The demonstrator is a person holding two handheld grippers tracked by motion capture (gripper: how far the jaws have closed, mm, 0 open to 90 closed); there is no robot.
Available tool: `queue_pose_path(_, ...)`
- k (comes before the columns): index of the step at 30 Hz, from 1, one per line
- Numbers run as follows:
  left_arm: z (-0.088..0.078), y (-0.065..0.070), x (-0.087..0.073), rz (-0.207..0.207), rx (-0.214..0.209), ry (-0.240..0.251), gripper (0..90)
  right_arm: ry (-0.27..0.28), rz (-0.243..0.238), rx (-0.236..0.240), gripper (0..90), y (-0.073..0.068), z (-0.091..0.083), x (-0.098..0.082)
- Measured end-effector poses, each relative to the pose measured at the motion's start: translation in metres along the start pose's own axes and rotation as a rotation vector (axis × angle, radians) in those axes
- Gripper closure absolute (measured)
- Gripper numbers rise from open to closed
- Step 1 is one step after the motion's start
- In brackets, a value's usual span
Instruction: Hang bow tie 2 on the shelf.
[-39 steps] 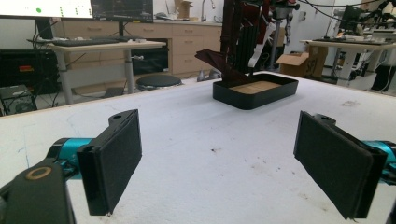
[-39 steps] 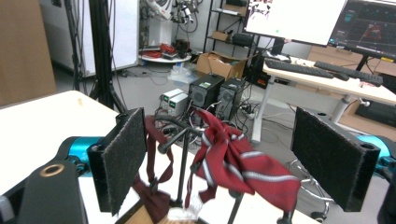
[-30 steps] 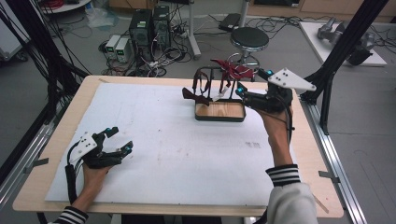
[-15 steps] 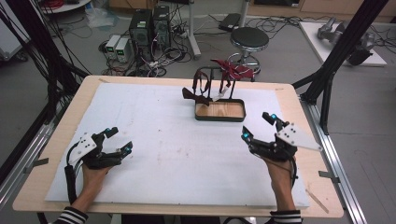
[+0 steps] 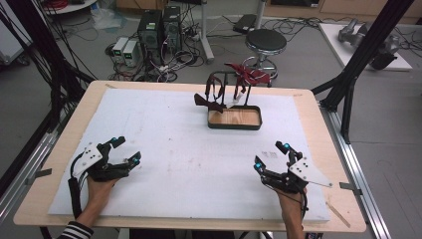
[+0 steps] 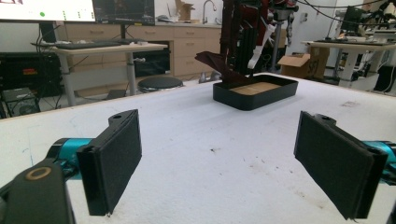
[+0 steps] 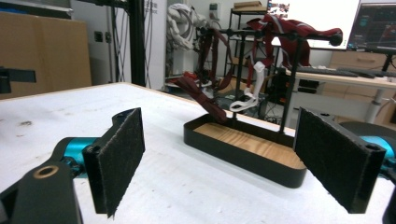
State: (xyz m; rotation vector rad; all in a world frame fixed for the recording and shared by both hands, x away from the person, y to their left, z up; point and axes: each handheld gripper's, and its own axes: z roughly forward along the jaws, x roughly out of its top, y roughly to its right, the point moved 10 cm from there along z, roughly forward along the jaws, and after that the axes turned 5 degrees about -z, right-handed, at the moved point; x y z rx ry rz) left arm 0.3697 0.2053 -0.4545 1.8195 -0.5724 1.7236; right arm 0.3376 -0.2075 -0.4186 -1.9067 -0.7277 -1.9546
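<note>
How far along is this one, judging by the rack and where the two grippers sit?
Done, by the look of it: dark red bow ties hang on the black rack at the table's far side, one draped over its tray edge. In hand: nothing; the left gripper and right gripper rest open and empty near the table's front edge, apart from the rack. Left: no loose tie lies on the white mat.

Our wooden tabletop (image 5: 318,119), white sheet (image 5: 179,149) covering it, black rack tray (image 5: 234,118) at one o'clock
</note>
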Motion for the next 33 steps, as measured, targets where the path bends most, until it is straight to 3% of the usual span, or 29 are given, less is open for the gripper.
queue_pose_path(3,-0.001,0.001,0.000,0.001,0.004,0.004,15.4,-0.015,-0.006,-0.003,15.5,-0.002,0.002,-0.010)
queue_pose_path(8,-0.004,0.002,0.000,0.008,0.005,0.007,15.4,-0.024,0.036,-0.009,15.3,-0.001,0.005,-0.024)
queue_pose_path(18,-0.009,0.005,0.000,0.022,0.014,0.012,15.4,-0.066,0.062,-0.014,14.0,-0.001,0.009,-0.041)
queue_pose_path(21,-0.009,0.006,0.000,0.023,0.016,0.012,15.4,-0.066,0.046,-0.012,14.0,-0.001,0.010,-0.042)
queue_pose_path(28,-0.009,0.006,0.000,0.026,0.017,0.010,15.4,-0.068,0.062,-0.012,12.4,-0.001,0.009,-0.042)
queue_pose_path(33,-0.009,0.005,0.000,0.026,0.020,0.009,15.4,-0.068,0.026,-0.015,12.0,-0.004,0.009,-0.042)
